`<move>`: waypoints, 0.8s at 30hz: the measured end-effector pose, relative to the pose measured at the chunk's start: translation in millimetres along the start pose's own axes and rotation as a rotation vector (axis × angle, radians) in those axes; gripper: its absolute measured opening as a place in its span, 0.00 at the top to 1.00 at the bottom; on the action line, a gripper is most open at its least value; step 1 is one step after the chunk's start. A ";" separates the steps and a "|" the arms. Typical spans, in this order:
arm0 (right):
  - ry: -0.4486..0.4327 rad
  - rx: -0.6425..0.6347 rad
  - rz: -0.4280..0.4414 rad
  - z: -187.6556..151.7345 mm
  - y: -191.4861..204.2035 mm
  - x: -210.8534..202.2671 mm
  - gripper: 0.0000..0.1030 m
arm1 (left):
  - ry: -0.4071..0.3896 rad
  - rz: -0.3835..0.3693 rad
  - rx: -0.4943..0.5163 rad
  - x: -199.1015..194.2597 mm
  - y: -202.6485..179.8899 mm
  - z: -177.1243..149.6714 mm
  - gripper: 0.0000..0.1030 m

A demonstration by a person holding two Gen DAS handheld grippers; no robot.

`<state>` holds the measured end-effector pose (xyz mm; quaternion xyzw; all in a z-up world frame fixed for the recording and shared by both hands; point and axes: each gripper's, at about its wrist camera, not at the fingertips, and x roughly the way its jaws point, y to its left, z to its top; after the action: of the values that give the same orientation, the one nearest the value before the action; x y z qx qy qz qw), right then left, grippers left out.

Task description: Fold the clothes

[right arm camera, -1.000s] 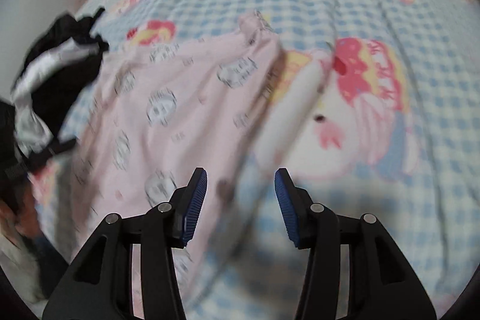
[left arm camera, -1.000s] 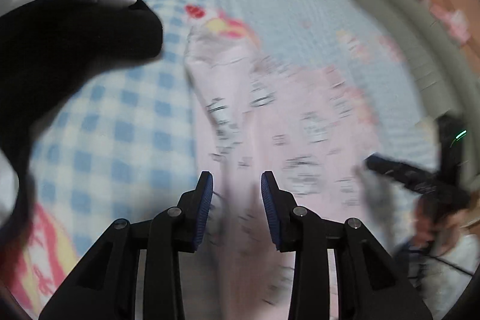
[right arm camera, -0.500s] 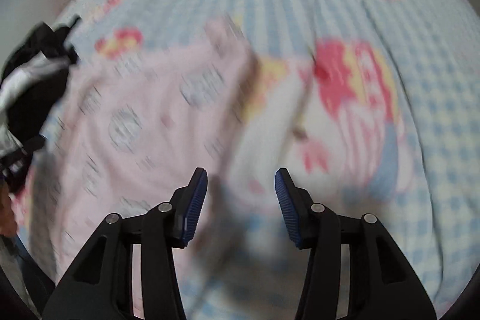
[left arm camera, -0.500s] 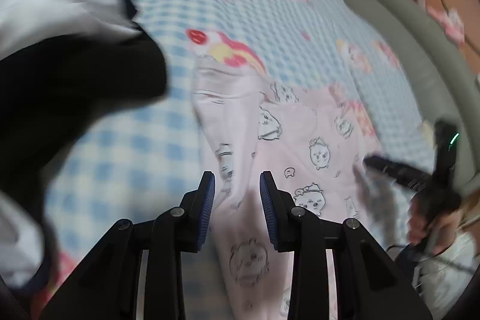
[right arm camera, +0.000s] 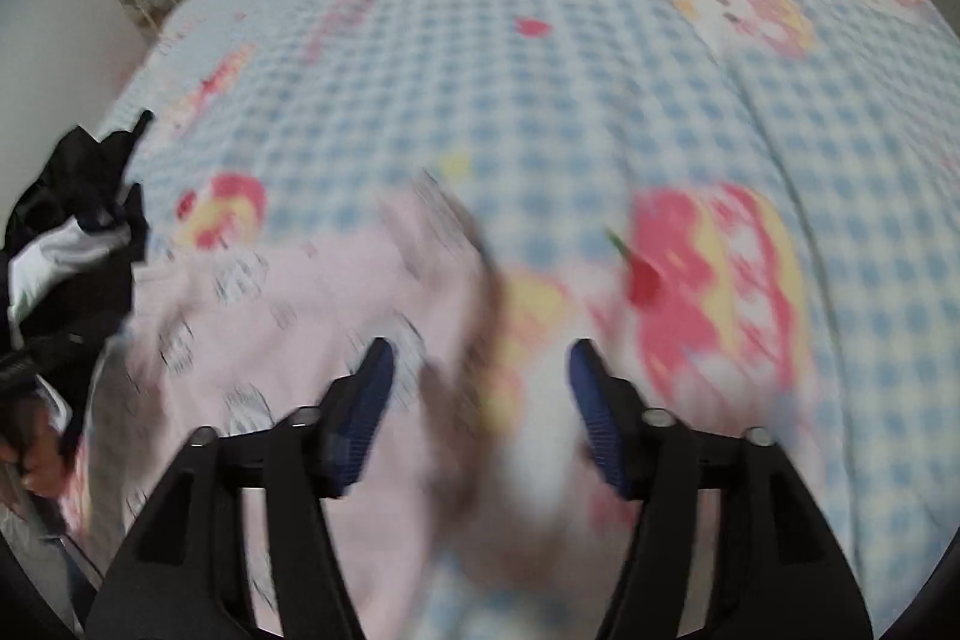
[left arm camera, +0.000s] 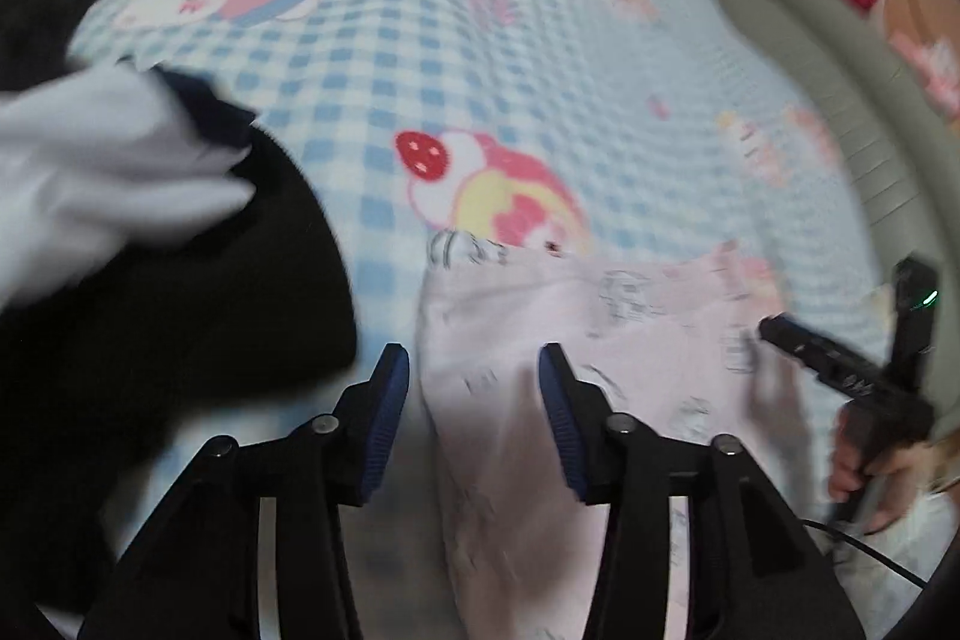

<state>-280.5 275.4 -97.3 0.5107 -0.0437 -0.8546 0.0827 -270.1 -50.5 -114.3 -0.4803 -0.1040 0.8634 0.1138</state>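
Pink garment: a pale pink cotton garment with small black-and-white cartoon prints (left arm camera: 606,340) is lying spread on the bed, its upper edge sitting just below a strawberry-and-cake print; in the right wrist view the same cloth (right arm camera: 282,340) is filling the lower left, blurred.

Bed cover: a blue-and-white checked bed sheet with pink cartoon figures (left arm camera: 480,58) is lying under everything (also seen from the right wrist (right arm camera: 540,112)).

Left gripper: the black 2-finger left gripper with blue ribbed pads (left arm camera: 474,370) is hanging over the garment's left edge, jaws standing wide apart and holding nothing; the left pad is over the sheet, the right pad over pink cloth.

Right gripper: the black right gripper with blue pads (right arm camera: 480,370) is hovering over the garment's right edge, jaws spread wide and empty; whether the pads are touching cloth cannot be told (heavy blur). From the left wrist it is showing at the right (left arm camera: 840,364), gripped by a hand (left arm camera: 870,466).

Dark pile: a heap of black and white clothing (left arm camera: 150,250) is lying just beside the pink garment on its left, apart from it (right arm camera: 66,244).

Bed edge: a grey padded bed frame (left arm camera: 840,112) is curving along the right.
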 end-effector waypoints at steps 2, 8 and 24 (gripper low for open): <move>0.031 -0.007 -0.001 4.1 1.3 14.6 0.79 | -0.016 0.004 0.028 5.8 -8.9 9.1 0.93; -0.002 0.005 -0.028 10.4 -8.2 9.6 0.96 | 0.050 0.040 0.062 37.9 -10.9 29.3 0.90; 0.021 -0.002 0.190 -98.6 43.4 -71.9 0.71 | 0.115 -0.125 0.006 -10.2 -58.1 -87.5 0.67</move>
<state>-156.1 247.1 -75.0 0.5131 -0.0904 -0.8376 0.1644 -184.5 8.0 -134.5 -0.5213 -0.1246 0.8260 0.1748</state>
